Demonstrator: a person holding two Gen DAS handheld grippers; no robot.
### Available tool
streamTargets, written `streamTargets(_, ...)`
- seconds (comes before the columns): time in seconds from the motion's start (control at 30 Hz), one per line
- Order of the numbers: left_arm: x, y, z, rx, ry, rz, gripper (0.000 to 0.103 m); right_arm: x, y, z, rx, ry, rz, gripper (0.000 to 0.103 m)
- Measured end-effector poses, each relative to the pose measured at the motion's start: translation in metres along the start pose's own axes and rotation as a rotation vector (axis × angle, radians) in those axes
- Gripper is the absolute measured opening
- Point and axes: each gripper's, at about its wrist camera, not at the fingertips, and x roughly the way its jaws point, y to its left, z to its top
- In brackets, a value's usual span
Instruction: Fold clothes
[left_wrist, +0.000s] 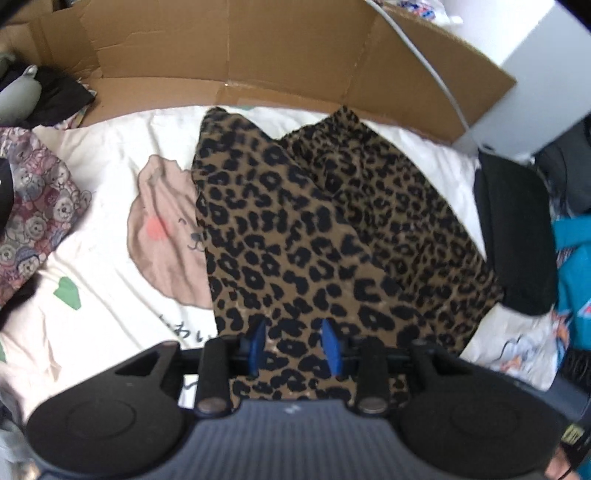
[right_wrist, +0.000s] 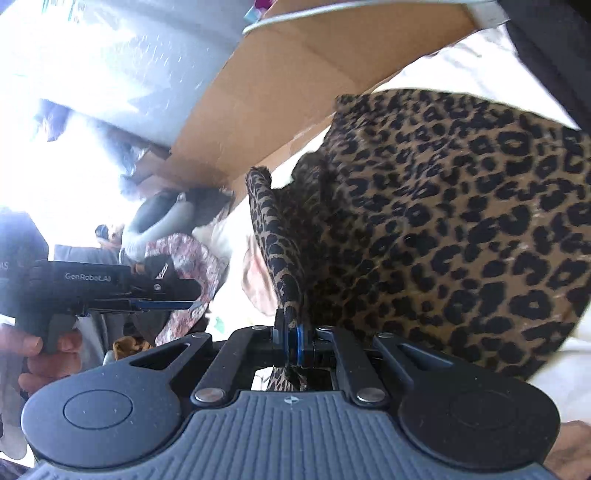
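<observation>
Leopard-print garment is lying soft and limp across the bed, likely sagging unless held by its edges. Right hand-held gripper is pinching a hem fold; left hand-held gripper is hovering wide apart above the fabric.

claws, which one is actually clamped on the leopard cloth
The right claw, shut on the leopard cloth's raised edge; the left claw hangs open above it.

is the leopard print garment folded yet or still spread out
Partly folded: the leopard print garment lies in two overlapping layers on the bedsheet, and the right gripper holds one edge lifted.
</observation>
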Motion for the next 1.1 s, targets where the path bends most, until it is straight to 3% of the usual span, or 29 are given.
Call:
streamTargets(0.1, 0.004, -0.007, 0.001, 0.016, -0.021, 0.008, 0.040, -0.013, -0.021, 0.011, 0.022, -0.051, 0.003, 0.002)
streamTargets(0.17, 0.008, -0.014, 0.000, 0.035, -0.043, 0.004, 0.050, -0.021, -0.035, 0.018, 0.033, -0.080, -0.001, 0.002)
streamTargets(0.23, 0.010, -0.017, -0.004, 0.030, -0.049, -0.011, 0.053, -0.028, -0.046, 0.023, 0.029, -0.100, -0.015, 0.002)
streamTargets(0.67, 0.053, -0.017, -0.051, -0.135, -0.030, -0.070, 0.053, -0.043, -0.090, 0.038, 0.053, -0.163, -0.080, 0.002)
streamTargets(1.1, 0.075, -0.020, -0.083, -0.143, 0.034, -0.043, 0.053, -0.074, -0.121, 0.060, 0.101, -0.279, -0.145, 0.002)
